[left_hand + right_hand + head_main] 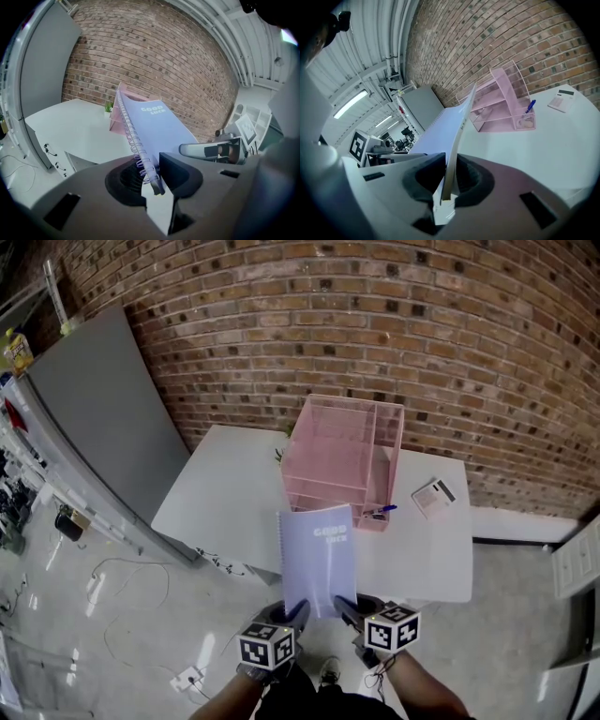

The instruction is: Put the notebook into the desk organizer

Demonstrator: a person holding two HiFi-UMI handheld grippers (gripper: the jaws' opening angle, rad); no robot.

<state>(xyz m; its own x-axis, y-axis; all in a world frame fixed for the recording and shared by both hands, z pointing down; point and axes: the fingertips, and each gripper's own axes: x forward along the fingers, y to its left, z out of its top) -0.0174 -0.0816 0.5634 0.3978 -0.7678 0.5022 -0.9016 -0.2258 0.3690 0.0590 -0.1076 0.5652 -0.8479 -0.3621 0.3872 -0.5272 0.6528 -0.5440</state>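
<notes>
Lavender card cover, wire spiral down its left side: that's the notebook [319, 559], and I've got it in the air by its near edge w/ both tools. My left gripper [152, 177] is pinched on the spiral-side corner, coils right against the pad. My right gripper [447, 180] is clamped on the opposite corner, the cover edge thin between the jaws. Neither is spread, neither empty.

Step in hand, as I judge it: the carry-in. The notebook hangs tilted, far edge raised and pointing at the pink desk organizer [330, 491], which sits on the white table [225, 493] toward the brick wall. In the head view the far edge overlaps the organizer's front, but I reckon it's in no slot yet, since none of it shows behind the pink walls.

Next move prob. needs: go fwd over the front lip, square the notebook to an open compartment, lower it in w/o the spiral snagging a divider, and only then let both grips go. Which compartment fits, I can't tell from here. A blue pen [380, 512] is at the organizer's front right corner, in it or against it I can't say. A calculator [433, 496] lies further right, off my line.

Writing: cover reads "GOOD LUCK" in pale caps. Nothing legible on the calculator.
</notes>
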